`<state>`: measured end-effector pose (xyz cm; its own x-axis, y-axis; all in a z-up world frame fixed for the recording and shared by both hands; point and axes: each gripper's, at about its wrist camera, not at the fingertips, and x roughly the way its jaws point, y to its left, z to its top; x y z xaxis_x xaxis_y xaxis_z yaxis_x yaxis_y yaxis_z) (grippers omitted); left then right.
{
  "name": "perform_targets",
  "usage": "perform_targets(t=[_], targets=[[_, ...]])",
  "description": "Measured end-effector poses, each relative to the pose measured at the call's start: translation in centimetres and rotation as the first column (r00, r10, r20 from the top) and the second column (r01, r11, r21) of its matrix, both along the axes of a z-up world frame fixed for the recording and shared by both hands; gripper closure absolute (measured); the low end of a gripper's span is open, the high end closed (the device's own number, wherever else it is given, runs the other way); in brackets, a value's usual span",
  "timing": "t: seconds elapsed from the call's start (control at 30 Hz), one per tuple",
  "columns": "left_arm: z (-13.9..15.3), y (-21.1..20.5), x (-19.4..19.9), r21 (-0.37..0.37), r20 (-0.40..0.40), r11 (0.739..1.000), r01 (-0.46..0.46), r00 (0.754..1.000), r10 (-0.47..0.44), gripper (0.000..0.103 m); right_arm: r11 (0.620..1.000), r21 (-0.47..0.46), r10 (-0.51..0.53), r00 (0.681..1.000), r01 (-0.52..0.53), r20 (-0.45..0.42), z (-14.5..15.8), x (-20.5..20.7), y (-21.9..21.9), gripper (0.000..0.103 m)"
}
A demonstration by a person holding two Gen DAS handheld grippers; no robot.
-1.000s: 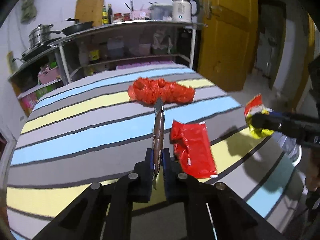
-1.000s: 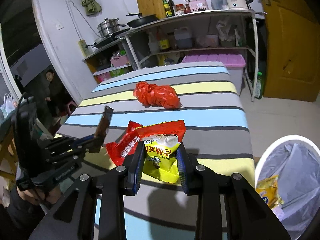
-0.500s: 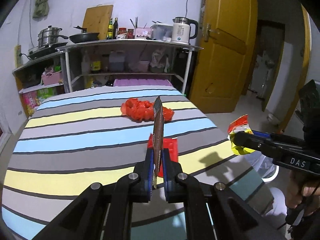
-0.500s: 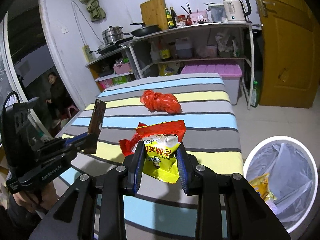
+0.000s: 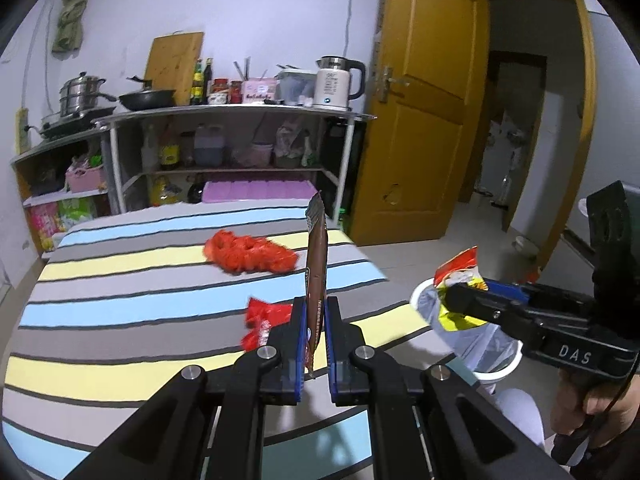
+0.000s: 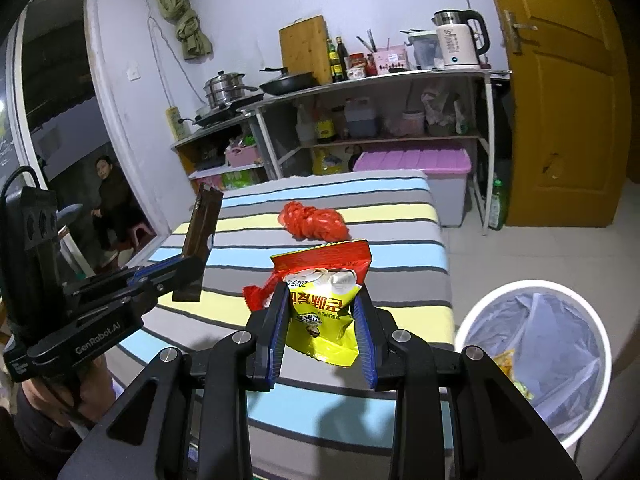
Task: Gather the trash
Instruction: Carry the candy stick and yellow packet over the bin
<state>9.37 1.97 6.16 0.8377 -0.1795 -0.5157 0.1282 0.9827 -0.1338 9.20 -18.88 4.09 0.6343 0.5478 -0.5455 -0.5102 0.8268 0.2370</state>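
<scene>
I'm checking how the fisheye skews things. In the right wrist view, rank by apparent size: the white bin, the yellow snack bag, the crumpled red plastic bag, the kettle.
1. white bin
2. yellow snack bag, clamped in the right gripper, so nearness inflates it
3. crumpled red plastic bag
4. kettle, close to the red bag's size; it stands farthest, so that order is unsure.

Cool, dim indoor light from overhead leaves soft shadows under the fingers (image 6: pixel 280 320) on the striped counter (image 6: pixel 400 240). Strong fisheye bending curves the door (image 5: pixel 424 120); corners go black. The doorway behind is dark. Slight blur throughout.
</scene>
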Motion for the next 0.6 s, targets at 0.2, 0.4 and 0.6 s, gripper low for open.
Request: perform_targets(t=[0.2, 0.4, 0.6], targets=[[0.4, -3.3, 0.9, -0.001, 0.003, 0.998, 0.058, 0.998, -0.058, 0.095, 0.998, 0.014, -0.056, 0.998, 0.055, 0.008, 0.3, -0.3, -2.9, 0.071], [0.0, -7.1, 1.9, -0.004, -0.006, 0.992, 0.125, 0.992, -0.125, 0.095, 0.992, 0.023, -0.126, 0.992, 0.126, 0.002, 0.0, -0.2, -6.7, 0.071], [-0.7, -11.2, 3.4, -0.002, -0.021, 0.981, 0.192, 0.981, -0.192, 0.095, 0.978, 0.033, -0.204, 0.979, 0.204, -0.014, -0.7, 0.0, -10.6, 0.071]])
